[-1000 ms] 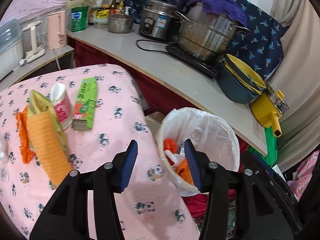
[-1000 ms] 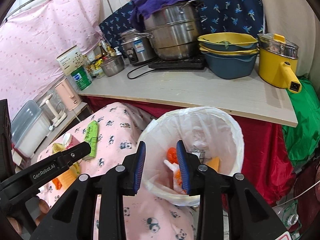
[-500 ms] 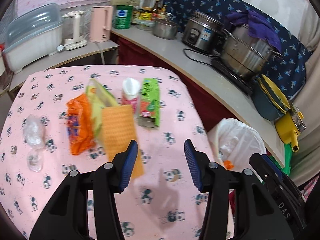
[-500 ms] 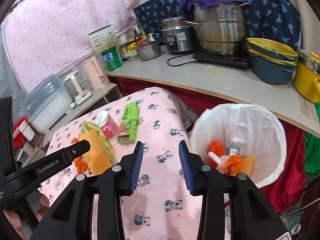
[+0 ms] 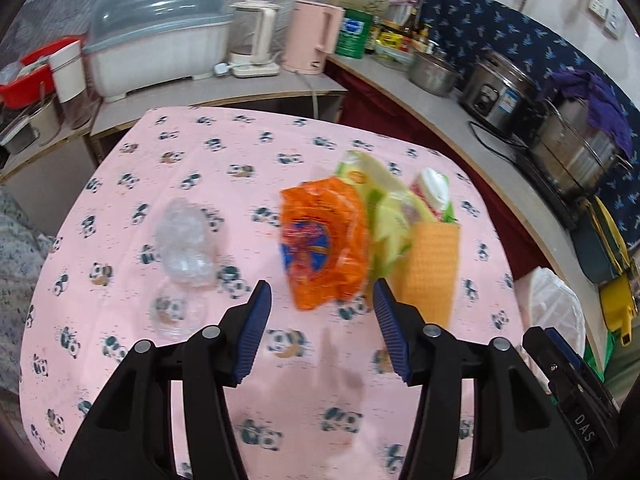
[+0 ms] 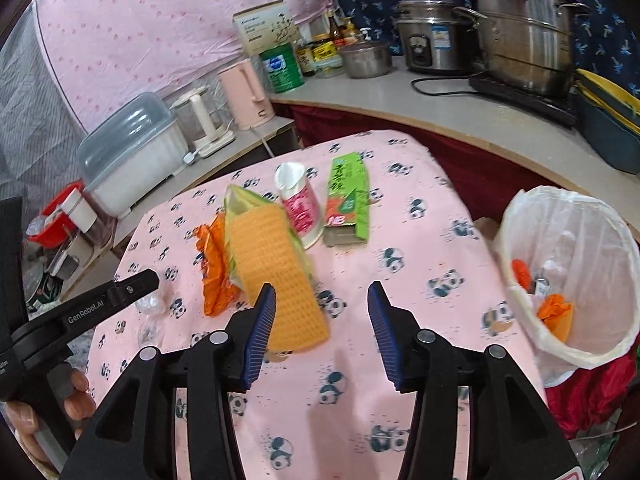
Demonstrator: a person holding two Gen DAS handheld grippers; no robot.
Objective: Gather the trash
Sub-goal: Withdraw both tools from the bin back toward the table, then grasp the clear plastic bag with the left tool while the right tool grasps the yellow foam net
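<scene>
Trash lies on a table with a pink panda-print cloth (image 5: 224, 152): an orange wrapper (image 5: 324, 240), a yellow-green packet (image 5: 384, 216), an orange waffle cloth (image 6: 276, 276), a pink-and-white cup (image 6: 300, 204) on its side, a green carton (image 6: 348, 196) and clear plastic film (image 5: 184, 244). My left gripper (image 5: 320, 332) hovers just short of the orange wrapper, its jaws opening with nothing between them. My right gripper (image 6: 322, 332) hangs over the table beside the waffle cloth's near end, its jaws also opening and empty. A white-lined bin (image 6: 572, 264) holding orange scraps stands at the table's right edge.
A curved counter (image 6: 460, 120) behind the table carries a rice cooker (image 6: 432, 40), a large steel pot (image 6: 524, 36), a pink kettle (image 5: 316, 36), a green tin and a covered dish rack (image 5: 156, 36). A hand (image 6: 76, 400) grips the left tool's handle.
Both grippers swung left from over the bin to over the table's trash. Both sets of jaws stand wider than before, the right one most.
</scene>
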